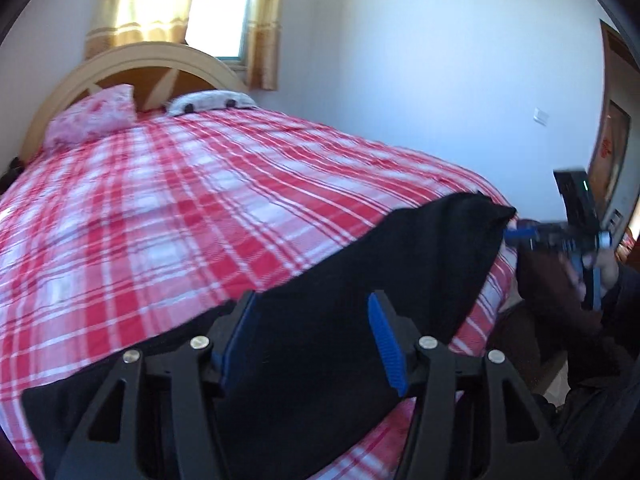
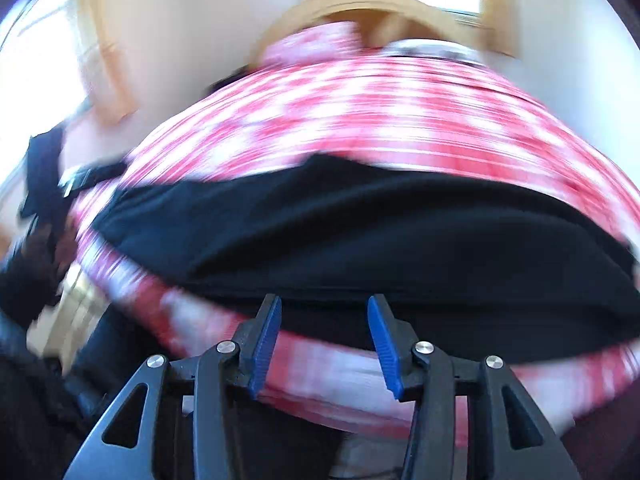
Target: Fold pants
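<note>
The black pants [image 1: 360, 280] lie along the near edge of the bed, on the red and white checked bedspread [image 1: 180, 208]. My left gripper [image 1: 314, 300] is open, its blue pads either side of the black cloth, just above it. In the left wrist view my right gripper [image 1: 516, 234] is at the far right tip of the pants. In the blurred right wrist view the pants [image 2: 360, 232] stretch across the bed and my right gripper [image 2: 324, 304] is open at their near edge, holding nothing.
The bed has a curved wooden headboard [image 1: 132, 60], a pink pillow [image 1: 92, 120] and a white pillow [image 1: 212, 102]. A window with yellow curtains [image 1: 264, 32] is behind it. A white wall and a door [image 1: 616, 128] are at the right.
</note>
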Motion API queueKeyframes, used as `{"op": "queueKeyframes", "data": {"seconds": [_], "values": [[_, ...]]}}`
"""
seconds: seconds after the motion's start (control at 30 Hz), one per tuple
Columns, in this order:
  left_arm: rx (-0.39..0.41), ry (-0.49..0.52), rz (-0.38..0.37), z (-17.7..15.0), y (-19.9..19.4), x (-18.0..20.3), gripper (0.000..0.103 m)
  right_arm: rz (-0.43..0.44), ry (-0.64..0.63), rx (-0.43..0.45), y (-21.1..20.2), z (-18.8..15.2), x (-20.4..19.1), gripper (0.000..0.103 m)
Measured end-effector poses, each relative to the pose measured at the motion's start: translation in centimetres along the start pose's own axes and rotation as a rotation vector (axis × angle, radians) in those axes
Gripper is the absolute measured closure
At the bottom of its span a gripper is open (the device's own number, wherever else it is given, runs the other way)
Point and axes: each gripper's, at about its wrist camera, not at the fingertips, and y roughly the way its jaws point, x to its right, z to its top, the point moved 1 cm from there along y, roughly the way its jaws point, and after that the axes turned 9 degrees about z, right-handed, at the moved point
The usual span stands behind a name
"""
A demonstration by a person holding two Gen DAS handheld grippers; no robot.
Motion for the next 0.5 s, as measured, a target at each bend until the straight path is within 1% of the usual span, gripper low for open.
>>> {"op": "queueKeyframes", "data": {"seconds": [0.07,0.1,0.13,0.17,0.2,0.27,0.33,0.4,0.5], "values": [[-0.040,0.018,-0.018,-0.4,1.7,1.3,0.044,-0.033,0.165,0.067,-2.5,0.3,4.3,0.054],[-0.060,0.019,-0.025,-0.7,2.2,1.6,0.044,-0.048,0.313,0.128,-4.3,0.1,7.8,0.051],[-0.085,0.016,-0.028,-1.1,2.8,2.0,0.044,-0.050,0.405,0.163,-5.3,-0.2,9.8,0.044],[-0.101,0.010,-0.038,-1.4,3.2,2.2,0.044,-0.044,0.487,0.190,-6.0,-0.5,11.6,0.041],[-0.109,0.004,-0.047,-1.6,3.4,2.5,0.044,-0.032,0.601,0.219,-6.6,-1.1,14.2,0.039],[-0.132,0.003,-0.060,-2.2,3.8,2.8,0.044,-0.013,0.679,0.236,-6.7,-1.3,16.4,0.039],[-0.142,0.015,-0.051,-2.7,4.2,3.3,0.044,-0.009,0.703,0.265,-6.4,-1.1,17.4,0.039],[-0.168,0.014,-0.037,-3.3,4.8,3.1,0.044,0.025,0.732,0.284,-5.8,-0.7,18.4,0.039],[-0.196,0.003,-0.038,-3.9,5.3,2.9,0.044,0.006,0.827,0.311,-5.1,-1.0,20.5,0.040]]}}
